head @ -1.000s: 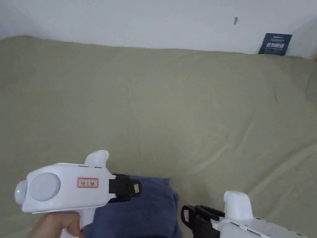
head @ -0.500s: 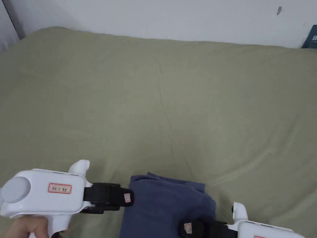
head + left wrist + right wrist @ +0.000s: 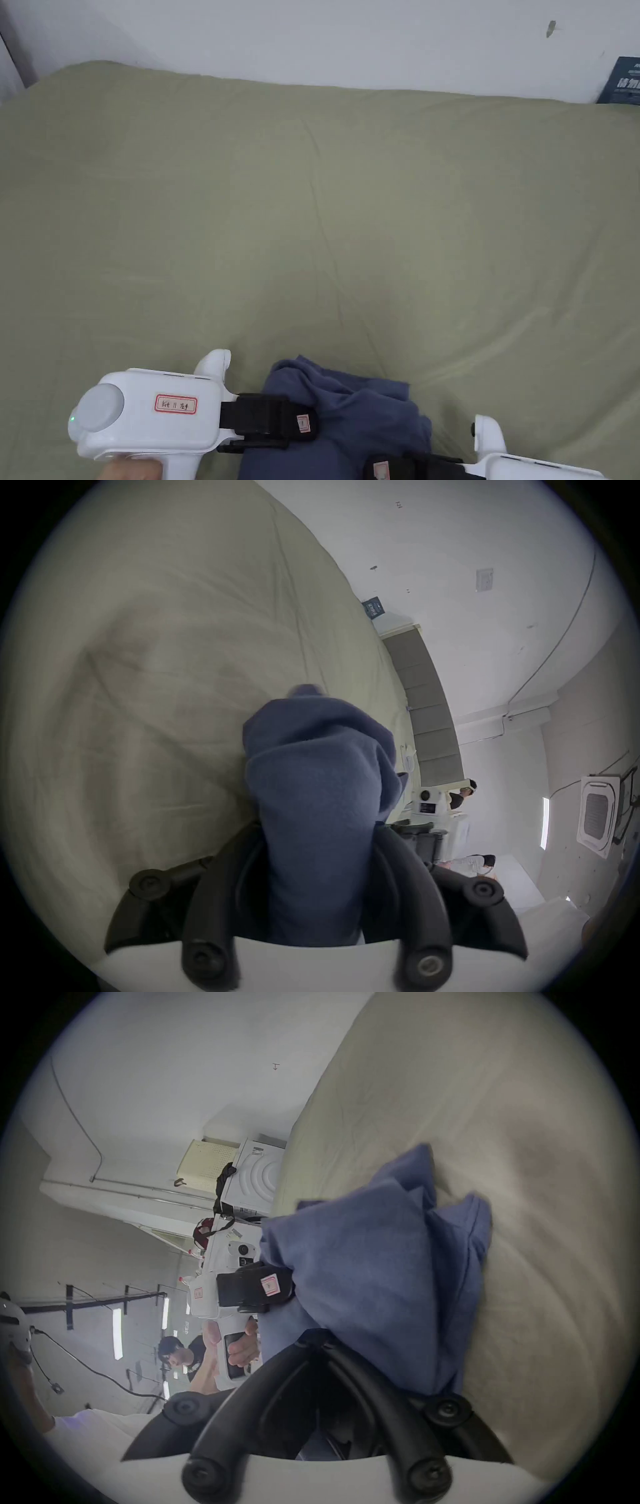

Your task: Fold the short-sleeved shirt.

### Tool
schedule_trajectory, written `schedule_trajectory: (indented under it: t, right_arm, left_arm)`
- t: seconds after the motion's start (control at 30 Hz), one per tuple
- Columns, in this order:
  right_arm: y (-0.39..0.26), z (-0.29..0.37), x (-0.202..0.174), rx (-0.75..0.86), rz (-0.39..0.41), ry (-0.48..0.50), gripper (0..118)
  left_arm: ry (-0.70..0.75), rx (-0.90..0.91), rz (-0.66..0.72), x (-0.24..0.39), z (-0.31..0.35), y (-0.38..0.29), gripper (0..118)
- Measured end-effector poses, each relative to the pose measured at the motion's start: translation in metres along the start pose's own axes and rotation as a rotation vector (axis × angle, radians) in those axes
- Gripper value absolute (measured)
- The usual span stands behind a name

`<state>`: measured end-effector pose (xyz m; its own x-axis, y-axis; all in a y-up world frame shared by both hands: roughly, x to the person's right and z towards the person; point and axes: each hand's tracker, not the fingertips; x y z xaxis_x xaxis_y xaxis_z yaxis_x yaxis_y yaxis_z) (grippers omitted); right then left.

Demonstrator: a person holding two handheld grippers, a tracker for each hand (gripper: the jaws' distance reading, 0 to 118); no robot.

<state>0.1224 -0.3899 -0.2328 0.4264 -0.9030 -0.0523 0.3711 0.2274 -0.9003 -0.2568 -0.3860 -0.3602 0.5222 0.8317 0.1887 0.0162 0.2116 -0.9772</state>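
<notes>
The dark blue shirt [image 3: 356, 415] lies bunched in thick folds at the near edge of the bed. My left gripper [image 3: 305, 425] comes in from the left and is shut on the shirt's left side. In the left gripper view a thick roll of the shirt [image 3: 311, 785] runs between the black jaws of the left gripper [image 3: 317, 830]. My right gripper [image 3: 379, 469] sits at the bottom edge, shut on the near right part. In the right gripper view the right gripper [image 3: 320, 1340] pinches the shirt [image 3: 374, 1276], with the left gripper [image 3: 277, 1286] farther off.
An olive-green sheet [image 3: 312, 219] covers the wide bed up to a white wall [image 3: 312, 37]. A dark sign [image 3: 622, 81] leans at the far right. A grey headboard [image 3: 426, 705], other people [image 3: 460, 795] and a white appliance [image 3: 256, 1179] stand beyond the bed.
My left gripper has moved right from the shirt's left edge and closed on it. The shirt's left side has bunched up. The head camera has shifted.
</notes>
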Motion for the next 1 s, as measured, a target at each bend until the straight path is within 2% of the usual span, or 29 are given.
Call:
schedule_trajectory:
  t: [0.13, 0.23, 0.37, 0.5, 0.63, 0.7, 0.73, 0.8, 0.83, 1.0]
  right_arm:
    - [0.006, 0.014, -0.021, 0.026, 0.079, -0.040, 2]
    - [0.016, 0.024, -0.032, 0.054, 0.114, -0.067, 2]
    - [0.030, 0.037, -0.038, 0.087, 0.139, -0.082, 2]
    - [0.042, 0.043, -0.040, 0.114, 0.162, -0.131, 2]
    - [0.048, 0.047, -0.039, 0.136, 0.163, -0.156, 2]
    - [0.051, 0.049, -0.036, 0.145, 0.164, -0.167, 2]
    - [0.053, 0.050, -0.035, 0.149, 0.160, -0.172, 2]
    - [0.055, 0.052, -0.037, 0.151, 0.163, -0.177, 2]
    - [0.057, 0.055, -0.033, 0.148, 0.169, -0.176, 2]
    - [0.058, 0.063, -0.040, 0.164, 0.184, -0.158, 2]
  left_arm:
    - [0.009, 0.023, 0.001, -0.002, 0.031, 0.009, 37]
    - [0.116, 0.076, -0.010, -0.016, 0.088, 0.029, 37]
    - [0.262, 0.162, 0.064, -0.060, 0.196, 0.066, 37]
    - [0.417, 0.184, 0.124, -0.091, 0.275, 0.097, 37]
    - [0.463, 0.169, 0.109, -0.109, 0.303, 0.122, 37]
    - [0.452, 0.148, 0.110, -0.102, 0.296, 0.126, 37]
    - [0.449, 0.132, 0.100, -0.100, 0.296, 0.127, 53]
    - [0.508, 0.145, 0.083, -0.089, 0.297, 0.129, 102]
    - [0.536, 0.161, 0.060, -0.083, 0.299, 0.129, 117]
    - [0.641, 0.286, -0.004, -0.056, 0.323, 0.119, 117]
